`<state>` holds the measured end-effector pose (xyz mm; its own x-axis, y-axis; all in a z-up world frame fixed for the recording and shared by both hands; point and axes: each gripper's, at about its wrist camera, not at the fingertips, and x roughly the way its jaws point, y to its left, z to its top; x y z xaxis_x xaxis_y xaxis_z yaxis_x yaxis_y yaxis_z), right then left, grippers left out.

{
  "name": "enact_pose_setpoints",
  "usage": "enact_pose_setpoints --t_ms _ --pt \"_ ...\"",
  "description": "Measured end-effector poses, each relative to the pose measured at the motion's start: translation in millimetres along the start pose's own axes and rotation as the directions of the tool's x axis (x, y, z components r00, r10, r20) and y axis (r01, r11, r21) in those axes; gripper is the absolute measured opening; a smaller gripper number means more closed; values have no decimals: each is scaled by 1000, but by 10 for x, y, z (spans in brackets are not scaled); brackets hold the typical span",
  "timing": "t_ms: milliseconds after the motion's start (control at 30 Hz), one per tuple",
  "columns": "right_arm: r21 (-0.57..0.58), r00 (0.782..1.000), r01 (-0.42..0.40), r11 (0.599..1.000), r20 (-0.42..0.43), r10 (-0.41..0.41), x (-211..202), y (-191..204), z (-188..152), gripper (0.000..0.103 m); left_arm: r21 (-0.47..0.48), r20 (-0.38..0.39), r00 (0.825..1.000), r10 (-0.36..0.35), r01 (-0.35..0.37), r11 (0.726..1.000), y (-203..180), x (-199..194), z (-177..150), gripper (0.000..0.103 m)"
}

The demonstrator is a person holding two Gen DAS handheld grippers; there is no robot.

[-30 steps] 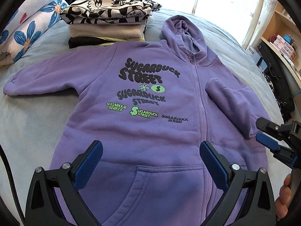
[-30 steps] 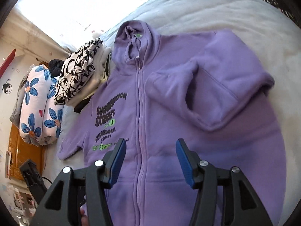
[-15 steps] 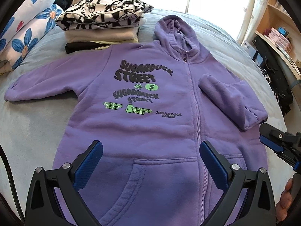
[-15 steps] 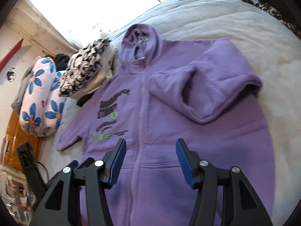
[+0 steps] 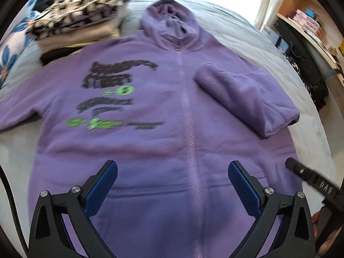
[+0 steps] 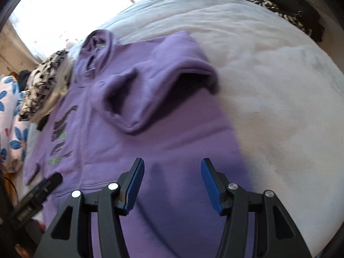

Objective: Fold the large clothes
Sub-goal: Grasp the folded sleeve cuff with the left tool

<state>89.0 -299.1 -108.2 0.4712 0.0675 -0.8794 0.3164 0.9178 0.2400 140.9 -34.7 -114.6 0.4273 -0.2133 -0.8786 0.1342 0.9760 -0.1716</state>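
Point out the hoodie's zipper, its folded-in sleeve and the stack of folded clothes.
zipper (image 5: 189,116), left wrist view, mid-length of the teeth.
folded-in sleeve (image 5: 247,99), left wrist view, middle of the sleeve.
stack of folded clothes (image 5: 79,15), left wrist view, black-and-white top garment.

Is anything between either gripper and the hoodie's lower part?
Nothing visible. Both the left gripper and right gripper are open over the hoodie, with only bare fabric beneath them. The folded clothes pile sits beyond its shoulder.

One purple zip hoodie (image 5: 163,142), one stack of folded clothes (image 5: 79,19), one bed (image 6: 268,86), two grippers: left (image 5: 173,185), right (image 6: 172,185).
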Motion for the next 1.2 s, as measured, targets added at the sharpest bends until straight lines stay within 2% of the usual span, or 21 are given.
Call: enact_pose_setpoints --t_ms 167,333,533,633,667,700,767,900,967,1067,1100,1133,1200 --pt "-34 998 56 998 17 -55 -3 -94 -22 55 64 -1 1000 -31 31 997 -487 145 343 102" --pt "-35 999 40 999 14 -39 -7 -156 -35 55 103 -5 1000 27 -27 994 -894 388 689 102" --pt "-54 999 30 998 22 -29 -9 -188 -76 55 140 -87 988 130 -118 983 -1200 790 889 102" --pt "-59 999 31 998 20 -30 3 -197 -93 55 205 -57 966 251 -235 950 -1305 885 868 100" --pt "-61 999 33 998 18 -32 8 -196 -99 55 224 -36 958 285 -270 936 -1331 895 862 84" --pt "-64 999 34 997 16 -33 13 -193 -106 55 252 -9 951 310 -297 921 -1353 898 854 45" --pt "-68 999 36 997 13 -35 23 -178 -115 55 266 -47 967 252 -231 936 -1325 904 869 11" --pt "-72 999 38 997 13 -37 30 -169 -128 55 232 14 983 184 -182 955 -1148 660 1038 10" --pt "-72 999 38 997 15 -37 31 -165 -136 55 176 92 991 94 -110 978 -927 417 1185 10" --pt "-76 999 43 996 11 -42 47 -161 -144 55 96 214 973 83 -106 990 -538 198 1297 12" --pt "-78 999 44 996 9 -44 55 -156 -147 55 47 246 963 107 -122 991 -328 178 1334 18" --pt "-79 999 46 996 9 -46 58 -145 -155 55 16 243 962 124 -132 991 -184 199 1329 25" --pt "-86 999 51 995 8 -50 69 -129 -159 55 -45 191 969 154 -149 988 130 320 1285 56"
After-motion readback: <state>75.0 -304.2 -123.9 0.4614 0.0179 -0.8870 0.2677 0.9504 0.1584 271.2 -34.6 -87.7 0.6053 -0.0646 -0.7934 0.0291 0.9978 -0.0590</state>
